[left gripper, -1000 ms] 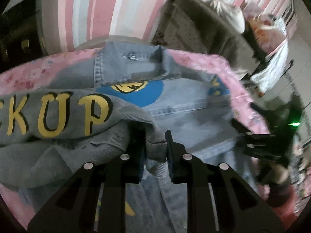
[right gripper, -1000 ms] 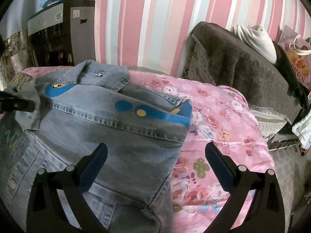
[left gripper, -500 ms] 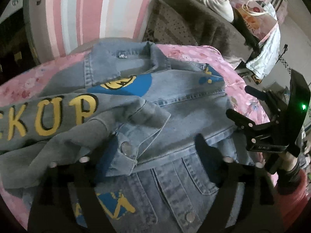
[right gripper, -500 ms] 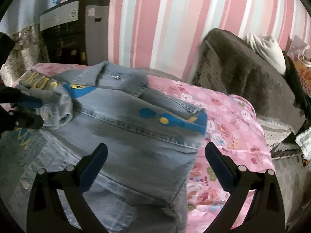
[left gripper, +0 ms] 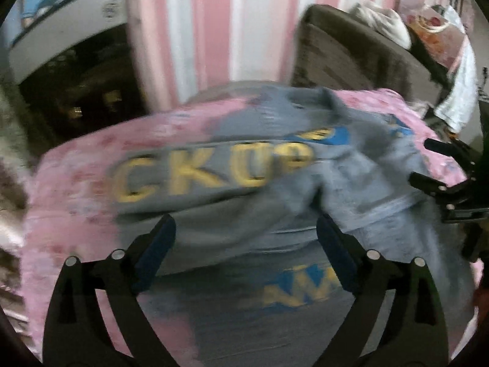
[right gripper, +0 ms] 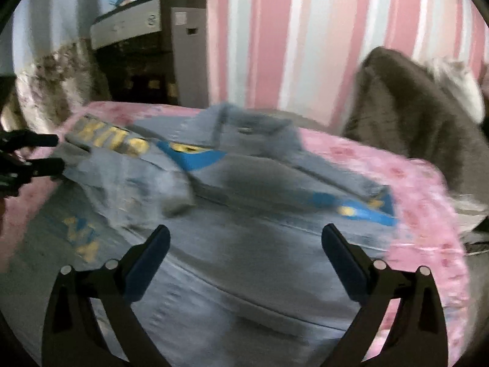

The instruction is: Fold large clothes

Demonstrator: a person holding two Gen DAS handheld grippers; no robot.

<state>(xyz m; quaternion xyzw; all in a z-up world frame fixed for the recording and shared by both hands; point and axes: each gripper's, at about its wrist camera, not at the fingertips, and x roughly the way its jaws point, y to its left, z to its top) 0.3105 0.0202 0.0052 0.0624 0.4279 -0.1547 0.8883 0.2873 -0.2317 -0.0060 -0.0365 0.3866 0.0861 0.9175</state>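
A blue denim jacket with yellow letters and blue patches lies face up on a pink floral cover. Its left sleeve with yellow lettering is folded across the chest. My left gripper is open and empty above the folded sleeve. In the right wrist view the jacket fills the middle, with the folded sleeve at left. My right gripper is open and empty above the jacket's front. The left gripper shows at the far left edge. Both views are motion-blurred.
A brown covered chair with white cloth stands at the back right. A grey and black cabinet stands at the back left against the pink striped wall. The right gripper shows at the right edge of the left wrist view.
My left gripper let go of the sleeve cuff, opened wide and pulled back to the left. The sleeve now lies across the chest. The right gripper stayed open and swung left.
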